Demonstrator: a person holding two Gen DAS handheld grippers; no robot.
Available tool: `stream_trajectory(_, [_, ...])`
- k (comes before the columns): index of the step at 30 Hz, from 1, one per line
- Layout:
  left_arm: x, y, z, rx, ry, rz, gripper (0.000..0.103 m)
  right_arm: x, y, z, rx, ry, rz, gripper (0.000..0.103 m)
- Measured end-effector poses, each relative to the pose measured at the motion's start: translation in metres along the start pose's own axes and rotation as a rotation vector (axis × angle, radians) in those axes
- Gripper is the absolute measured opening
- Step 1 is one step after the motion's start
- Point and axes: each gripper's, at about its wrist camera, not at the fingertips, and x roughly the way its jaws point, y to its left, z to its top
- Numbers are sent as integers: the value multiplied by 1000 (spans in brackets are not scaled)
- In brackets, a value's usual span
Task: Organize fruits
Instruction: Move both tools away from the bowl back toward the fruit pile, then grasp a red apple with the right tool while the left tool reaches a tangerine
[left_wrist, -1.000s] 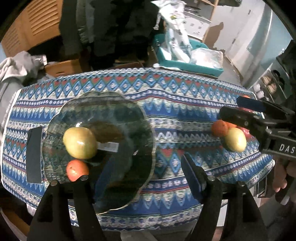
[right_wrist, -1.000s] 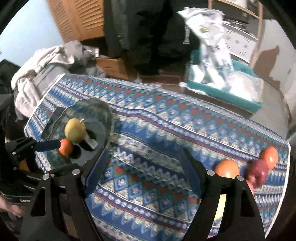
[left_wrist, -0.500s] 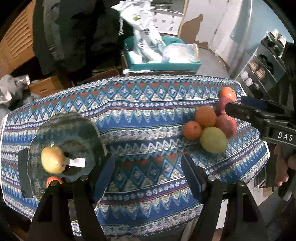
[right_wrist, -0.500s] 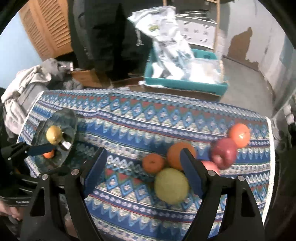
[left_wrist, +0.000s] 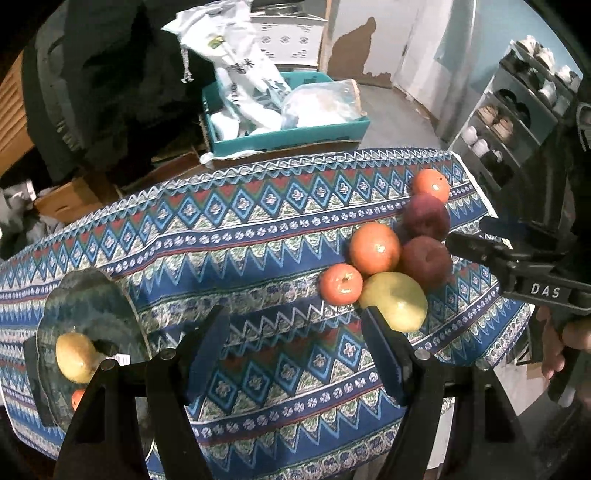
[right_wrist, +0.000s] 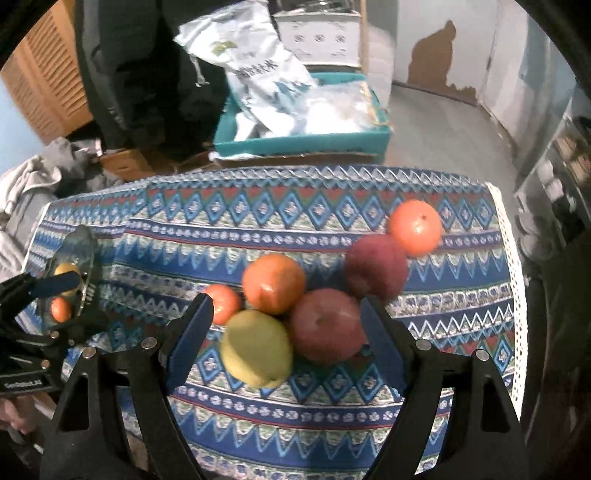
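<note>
Both tongs gaping, nothing gripped: right tongs (right_wrist: 286, 334) over yellow pear (right_wrist: 256, 349) at frame centre, left tongs (left_wrist: 295, 347) over bare bench (left_wrist: 258, 236).

1. Six fruits cluster touching at 3 o'clock on the counter: a yellow-green apple (right_wrist: 256, 350), two red apples (right_wrist: 327, 325), two oranges (right_wrist: 273, 282) and a small tangerine (right_wrist: 223, 302).
2. A glass plate (left_wrist: 92, 295) at 9 o'clock holds a yellow fruit (left_wrist: 75, 356) and a second tangerine (left_wrist: 77, 398).
</note>
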Motion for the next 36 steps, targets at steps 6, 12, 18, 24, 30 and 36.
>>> stream_trajectory(6, [18, -2, 9, 0, 23, -9, 75, 20, -14, -5, 21, 48, -10, 82])
stream_trajectory(12, [42, 2, 12, -34, 66, -25, 75, 49, -24, -12, 49, 111, -15, 82])
stream_trajectory(18, [61, 1, 16, -49, 98, -38, 75, 73, -33, -15, 81, 152, 3, 82])
stream_trajectory(24, [76, 2, 19, -70, 125, -53, 75, 89, -37, -16, 95, 184, 3, 82])
stream_trajectory(30, [92, 1, 25, -111, 152, -89, 75, 104, -46, -22, 145, 212, 46, 82])
stream_trajectory(36, [109, -9, 25, -119, 185, -121, 75, 108, -53, -27, 170, 203, 92, 78])
